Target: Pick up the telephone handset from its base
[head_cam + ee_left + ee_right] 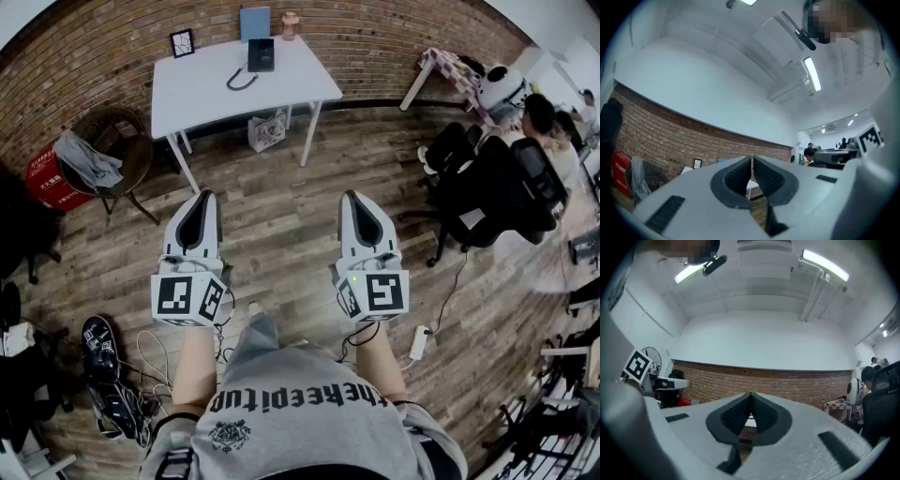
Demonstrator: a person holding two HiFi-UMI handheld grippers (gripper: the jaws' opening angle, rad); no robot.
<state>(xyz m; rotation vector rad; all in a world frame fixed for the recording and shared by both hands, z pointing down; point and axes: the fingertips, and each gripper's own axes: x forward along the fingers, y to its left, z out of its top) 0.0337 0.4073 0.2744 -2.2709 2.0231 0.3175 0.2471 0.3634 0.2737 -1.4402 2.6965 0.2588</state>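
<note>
Head view shows the person standing on the wooden floor (281, 225), well short of the white table (216, 94) by the brick wall (112, 37). The telephone handset (261, 54) lies on its base near the table's back edge, its cord (239, 82) curling toward the front. The left tool (203, 197) and right tool (352, 197) are each pressed together, pinching nothing, side by side and well apart from the telephone.

Bright ceiling tubes (824, 266), fisheye-warped edges.
</note>
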